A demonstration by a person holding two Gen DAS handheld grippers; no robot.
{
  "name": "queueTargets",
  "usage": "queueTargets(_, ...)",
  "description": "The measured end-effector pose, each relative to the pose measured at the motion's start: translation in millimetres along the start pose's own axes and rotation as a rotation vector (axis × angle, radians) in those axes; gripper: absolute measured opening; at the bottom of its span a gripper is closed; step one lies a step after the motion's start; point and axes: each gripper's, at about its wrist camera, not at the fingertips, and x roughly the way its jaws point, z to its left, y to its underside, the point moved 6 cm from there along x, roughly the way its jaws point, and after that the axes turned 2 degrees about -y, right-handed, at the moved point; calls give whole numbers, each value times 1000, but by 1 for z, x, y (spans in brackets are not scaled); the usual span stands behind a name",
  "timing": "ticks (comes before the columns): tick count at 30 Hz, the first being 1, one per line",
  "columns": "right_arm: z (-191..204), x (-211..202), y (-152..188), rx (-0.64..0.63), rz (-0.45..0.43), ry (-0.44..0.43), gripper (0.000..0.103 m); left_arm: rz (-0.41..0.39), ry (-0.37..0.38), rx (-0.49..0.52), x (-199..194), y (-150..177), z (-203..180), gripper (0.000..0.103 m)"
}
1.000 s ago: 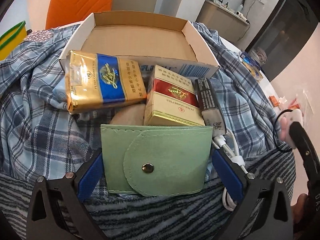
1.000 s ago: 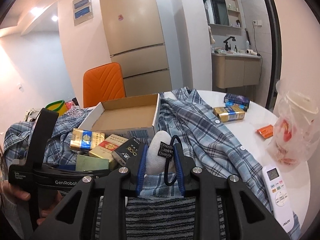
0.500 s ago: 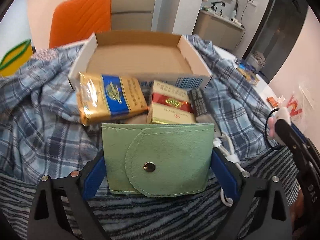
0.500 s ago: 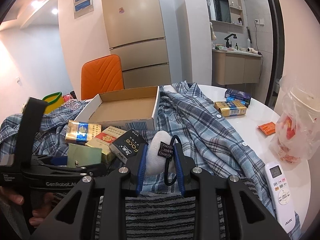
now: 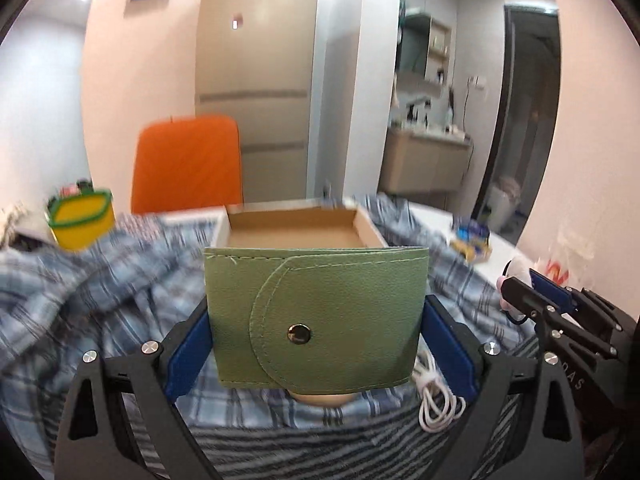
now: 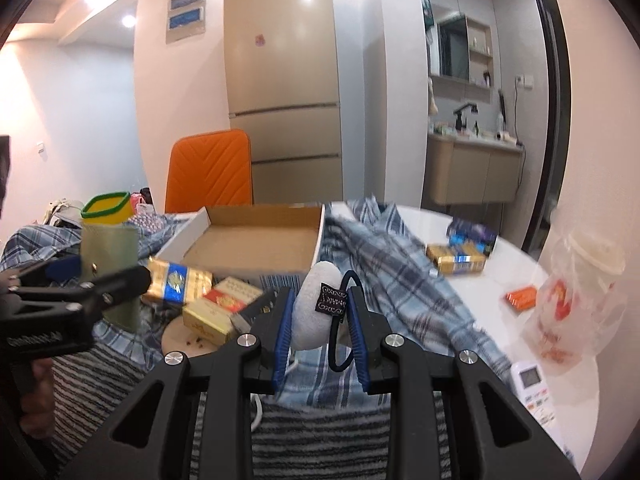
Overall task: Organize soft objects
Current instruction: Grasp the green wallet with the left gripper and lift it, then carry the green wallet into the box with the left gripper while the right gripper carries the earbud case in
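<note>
Pouch point(image 5: 320, 320) hangs above shirt-covered table point(image 6: 516, 264) near fridge point(image 6: 284, 80).

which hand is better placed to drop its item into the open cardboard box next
Left. The left gripper holds the green snap-button pouch lifted straight before the open cardboard box; the right gripper, shut on a grey plush hair tie, sits lower and farther back.

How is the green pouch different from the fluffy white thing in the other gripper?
The green pouch is flat and smooth, with a flap and a metal snap; the white hair tie is puffy and round, with a dark elastic loop and a small black tag. The pouch is wide, so the left gripper holds it with fingers far apart; the hair tie is squeezed in the nearly shut right gripper. Both are soft and held up above the plaid shirt.
</note>
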Motion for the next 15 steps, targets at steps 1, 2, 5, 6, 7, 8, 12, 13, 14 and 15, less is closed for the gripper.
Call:
queueTargets(1,1,-3,-5,-2,-15,-1,29,-32,-9,6,-5,-5,2,95)
queueTargets(2,2,-6,-11,-6,-34,-4,29,-59,-19,12,-10,-10,4,95)
queueTargets(5,7,-14,-31,-38,-89,-5,29,-118,-36,24,-18,-23,8,95)
queueTargets(6,10,-18,-39,-55,-114,-1,29,-131,-37,25,-21,-27,11,95)
queueTargets(7,12,-20,-45,-68,-134,1,29,-141,-39,25,-22,-31,13,95)
queueTargets(8,14,-22,-51,-76,-149,-1,29,-154,-40,24,-23,-35,15,95)
queueTargets(12,27,-29,-74,-97,-213,-15,29,-195,-49,25,-25,-47,21,95)
queueTargets(13,29,-30,-78,-98,-225,-17,29,-200,-51,23,-26,-50,22,95)
queueTargets(14,31,-30,-82,-99,-233,-17,29,-205,-55,19,-26,-52,24,95)
queueTargets(15,33,-30,-85,-98,-241,-19,29,-211,-55,15,-27,-54,24,95)
